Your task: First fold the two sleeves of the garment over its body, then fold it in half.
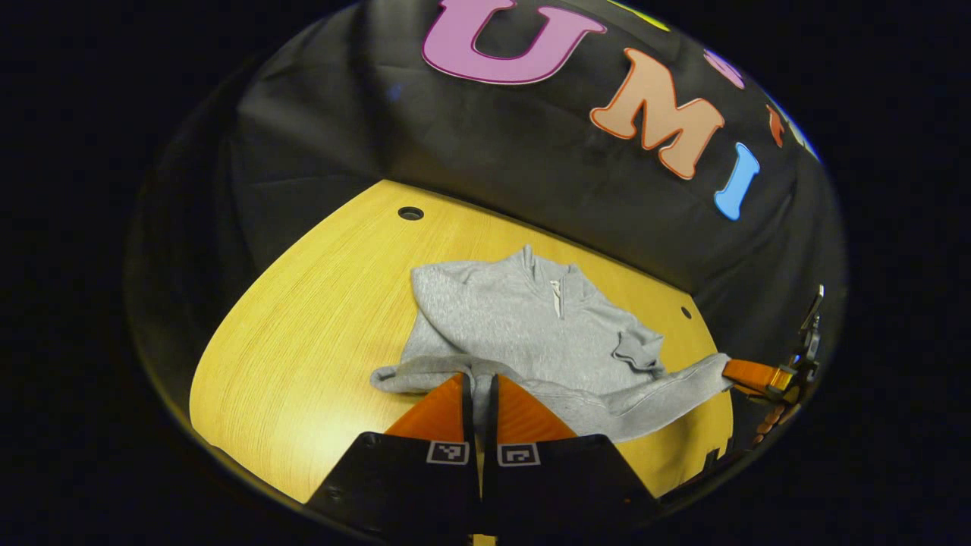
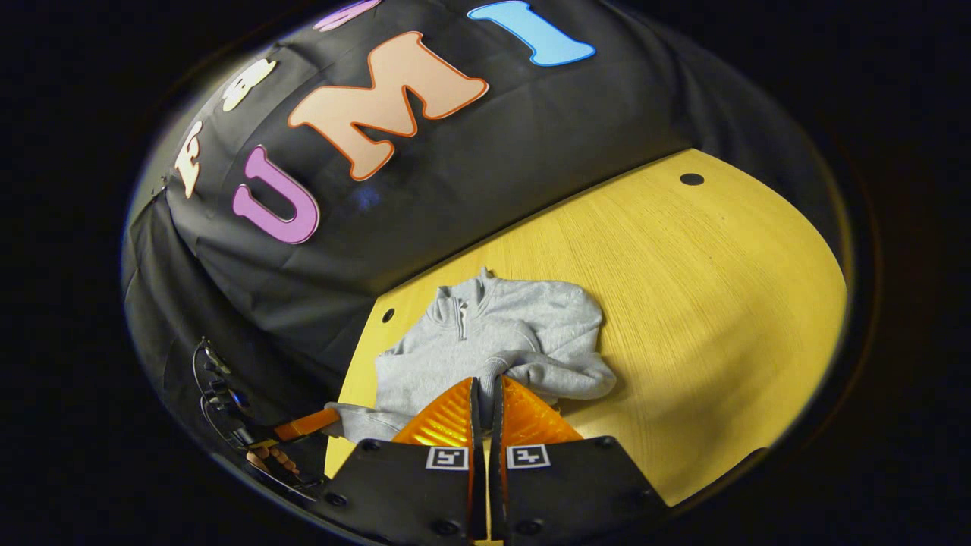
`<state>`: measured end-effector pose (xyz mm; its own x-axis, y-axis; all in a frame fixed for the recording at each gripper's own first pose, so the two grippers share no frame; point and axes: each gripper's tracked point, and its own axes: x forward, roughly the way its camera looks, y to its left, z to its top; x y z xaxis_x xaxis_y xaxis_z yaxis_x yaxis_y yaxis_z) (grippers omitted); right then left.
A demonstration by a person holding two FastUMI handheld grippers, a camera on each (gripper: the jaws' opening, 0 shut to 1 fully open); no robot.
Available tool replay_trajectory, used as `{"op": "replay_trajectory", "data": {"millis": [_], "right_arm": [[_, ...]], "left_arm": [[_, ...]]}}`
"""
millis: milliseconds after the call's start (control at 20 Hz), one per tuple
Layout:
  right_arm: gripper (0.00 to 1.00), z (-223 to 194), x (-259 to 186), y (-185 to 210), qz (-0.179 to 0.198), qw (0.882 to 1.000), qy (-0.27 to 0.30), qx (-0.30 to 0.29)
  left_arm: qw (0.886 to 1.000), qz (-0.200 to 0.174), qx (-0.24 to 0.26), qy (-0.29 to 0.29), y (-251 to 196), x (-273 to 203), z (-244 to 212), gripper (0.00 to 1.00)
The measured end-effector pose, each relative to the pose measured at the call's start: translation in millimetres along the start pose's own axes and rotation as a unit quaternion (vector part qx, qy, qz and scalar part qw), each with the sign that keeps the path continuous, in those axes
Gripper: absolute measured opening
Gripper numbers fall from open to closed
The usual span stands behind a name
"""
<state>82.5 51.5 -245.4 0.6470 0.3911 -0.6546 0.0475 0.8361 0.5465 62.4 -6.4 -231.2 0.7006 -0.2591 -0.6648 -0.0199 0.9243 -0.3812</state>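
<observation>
My left gripper (image 1: 479,379), fingers nearly together, pinches hem of grey garment (image 1: 523,326) at frame bottom centre; my right gripper (image 2: 485,383) likewise; yellow table (image 2: 721,303) beneath.

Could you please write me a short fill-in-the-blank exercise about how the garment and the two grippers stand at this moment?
1. The sweatshirt lying on the wooden table is ____ in colour.
2. The left gripper has its jaws ____ on the sweatshirt's near hem.
3. The right gripper also grips the sweatshirt's near ____.
4. The neck of the sweatshirt closes with a short ____.

Missing words: grey; shut; hem; zip
</observation>
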Motion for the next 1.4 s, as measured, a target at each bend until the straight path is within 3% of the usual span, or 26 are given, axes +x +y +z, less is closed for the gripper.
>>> {"op": "replay_trajectory", "data": {"millis": [500, 800, 900, 950, 1050, 1100, 1150, 1200, 1300, 1350, 1400], "right_arm": [[0.04, 15.9, 84.9, -17.7, -0.041, 0.998, 0.026, 0.041], [0.12, 6.0, 116.9, -34.4, -0.069, 0.996, 0.034, 0.033], [0.13, 14.7, 119.8, -30.9, -0.074, 0.997, 0.019, 0.030], [0.28, 22.3, 124.3, -29.6, -0.076, 0.997, 0.005, 0.019], [0.76, 45.2, 126.9, -30.6, -0.090, 0.995, -0.032, -0.027], [1.00, 53.9, 119.5, -28.9, -0.099, 0.993, -0.049, -0.049], [0.98, 62.1, 109.2, -23.5, -0.101, 0.991, -0.066, -0.066], [0.93, 71.7, 99.7, -18.2, -0.101, 0.988, -0.084, -0.078], [0.98, 87.6, 80.3, -6.8, -0.099, 0.983, -0.120, -0.098], [0.93, 94.2, 67.7, 0.4, -0.097, 0.979, -0.141, -0.107], [0.98, 99.6, 56.4, 5.6, -0.096, 0.976, -0.157, -0.115]], "left_arm": [[0.994, 0.032, -0.069, 0.079, 17.3, 77.3, 2.0, 0.02], [0.993, 0.052, -0.053, 0.091, 25.3, 100.9, -0.7, 0.01], [0.994, 0.063, -0.043, 0.077, 27.7, 110.4, 8.8, 0.13], [0.996, 0.065, -0.028, 0.059, 26.8, 112.5, 19.9, 0.20], [0.997, 0.078, 0.022, 0.017, 30.2, 116.7, 44.7, 0.53], [0.995, 0.090, 0.051, 0.000, 31.7, 112.9, 54.4, 0.76], [0.992, 0.095, 0.076, -0.017, 27.4, 109.2, 66.8, 0.99], [0.990, 0.095, 0.096, -0.037, 22.4, 102.7, 79.0, 0.95], [0.986, 0.090, 0.118, -0.079, 9.7, 85.1, 100.6, 0.96], [0.983, 0.086, 0.126, -0.101, 2.4, 75.3, 110.7, 0.96], [0.980, 0.085, 0.133, -0.119, -3.5, 64.3, 118.3, 0.96]]}}
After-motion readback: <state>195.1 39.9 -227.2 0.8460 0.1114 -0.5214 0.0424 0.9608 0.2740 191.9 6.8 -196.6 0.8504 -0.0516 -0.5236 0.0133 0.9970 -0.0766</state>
